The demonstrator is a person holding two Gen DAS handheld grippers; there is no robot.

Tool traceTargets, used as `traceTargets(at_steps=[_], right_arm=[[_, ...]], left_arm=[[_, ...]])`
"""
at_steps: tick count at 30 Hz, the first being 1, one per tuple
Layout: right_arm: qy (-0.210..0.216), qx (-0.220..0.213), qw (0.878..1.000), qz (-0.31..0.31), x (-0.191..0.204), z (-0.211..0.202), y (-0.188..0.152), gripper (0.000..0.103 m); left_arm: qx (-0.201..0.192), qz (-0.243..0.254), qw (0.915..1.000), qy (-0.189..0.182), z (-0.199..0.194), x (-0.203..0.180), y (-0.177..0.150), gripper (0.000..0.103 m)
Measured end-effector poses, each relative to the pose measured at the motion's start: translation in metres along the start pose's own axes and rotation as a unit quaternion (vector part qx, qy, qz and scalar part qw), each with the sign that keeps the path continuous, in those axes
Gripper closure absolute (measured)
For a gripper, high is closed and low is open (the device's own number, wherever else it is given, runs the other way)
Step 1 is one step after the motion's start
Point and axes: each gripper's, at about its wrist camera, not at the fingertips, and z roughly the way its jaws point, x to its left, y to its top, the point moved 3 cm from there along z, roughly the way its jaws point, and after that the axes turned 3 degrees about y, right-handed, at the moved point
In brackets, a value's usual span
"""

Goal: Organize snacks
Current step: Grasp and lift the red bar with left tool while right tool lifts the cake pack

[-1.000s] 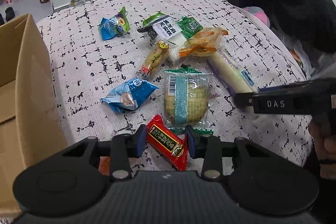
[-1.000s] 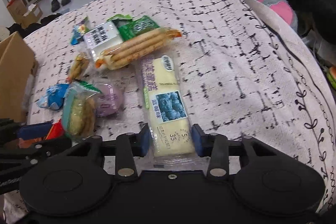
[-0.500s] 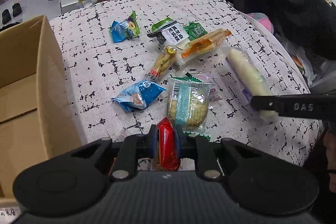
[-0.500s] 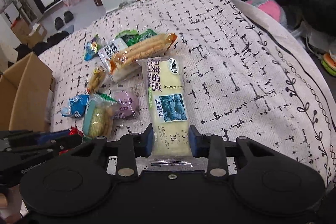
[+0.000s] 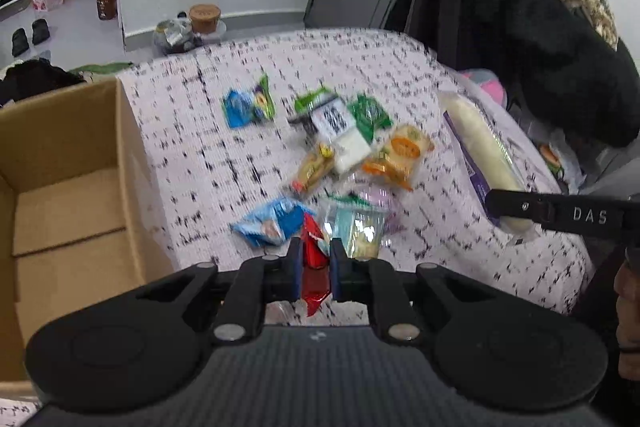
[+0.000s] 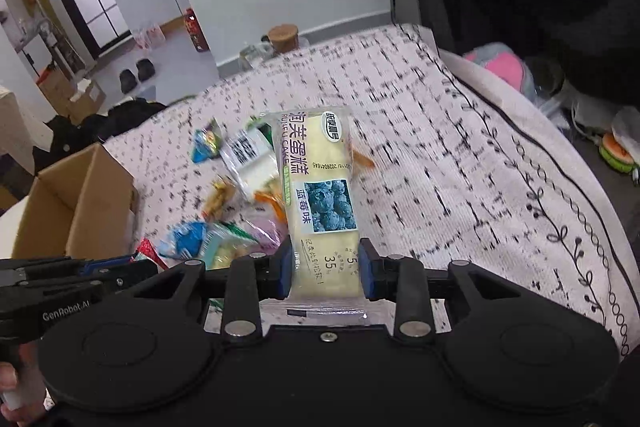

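My left gripper (image 5: 314,263) is shut on a red snack packet (image 5: 314,267) and holds it above the patterned cloth. My right gripper (image 6: 325,269) is shut on a long blueberry cake pack (image 6: 318,195), lifted off the cloth; the pack also shows in the left wrist view (image 5: 484,159). An open cardboard box (image 5: 60,195) stands to the left; it also shows in the right wrist view (image 6: 76,203). Several snacks stay on the cloth: a blue packet (image 5: 270,223), a clear cookie pack (image 5: 358,227), an orange biscuit pack (image 5: 396,155).
A white pack with black print (image 5: 340,131), green packets (image 5: 368,113) and a blue-green packet (image 5: 248,105) lie farther back. Dark coats (image 5: 520,27) hang at the right. The cloth-covered table (image 6: 460,155) drops off at its right edge.
Both grippers closed on their snacks and lifted them: the left on the red packet, the right on the blueberry cake pack. Both views rose and tilted, showing more of the box.
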Motion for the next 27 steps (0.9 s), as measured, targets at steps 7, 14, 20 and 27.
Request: traceTargets(at_steps=[7,14,20,27], right_arm=[[0.019,-0.014,1.000,-0.008,0.019,-0.007,0.007,0.072],[0.038,-0.013,0.999,-0.010,0.042,-0.007,0.007,0.073],[0.058,-0.012,0.998,-0.019,0.069,-0.005,0.008,0.073],[0.086,-0.017,0.996,-0.033,0.106,-0.002,0.012,0.073]], left_arm=[[-0.029,-0.015,0.9994,0.005,-0.020,0.012,0.015,0.091],[-0.051,-0.027,0.9983,0.004,-0.037,0.026,0.021,0.091],[-0.066,-0.048,0.9965,0.015,-0.055,0.049,0.025,0.091],[-0.099,-0.068,0.9922,0.033,-0.085,0.076,0.034,0.091]])
